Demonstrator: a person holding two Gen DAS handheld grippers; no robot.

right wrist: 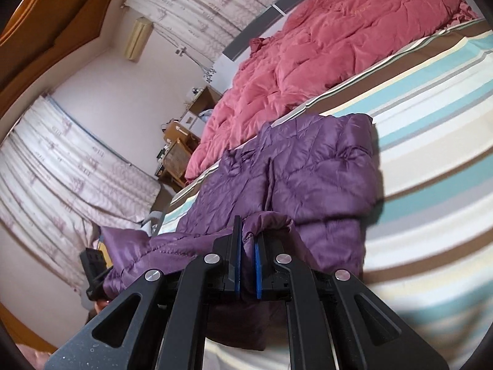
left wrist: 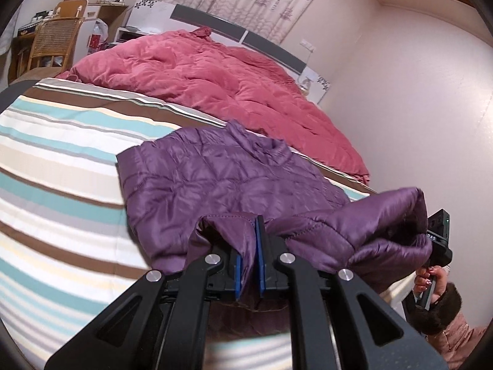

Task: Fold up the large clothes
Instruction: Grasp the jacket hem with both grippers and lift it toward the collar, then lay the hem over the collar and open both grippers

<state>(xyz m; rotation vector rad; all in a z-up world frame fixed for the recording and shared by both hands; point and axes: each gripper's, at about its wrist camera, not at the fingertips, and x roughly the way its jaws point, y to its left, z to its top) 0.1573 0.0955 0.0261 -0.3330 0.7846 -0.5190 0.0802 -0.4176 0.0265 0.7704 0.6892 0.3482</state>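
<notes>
One purple quilted jacket point(left wrist: 215, 178) lies on a bed with a striped sheet point(left wrist: 55, 160), its near edge lifted off the mattress. The left gripper point(left wrist: 250, 265) is clamped on that near edge, fabric pinched between its blue pads point(left wrist: 261, 259). The right gripper point(right wrist: 246, 265) is likewise closed on the jacket's near edge, further along the same hem. One rumpled pink duvet point(left wrist: 222, 74) is heaped at the far end of the bed, just beyond the jacket.
</notes>
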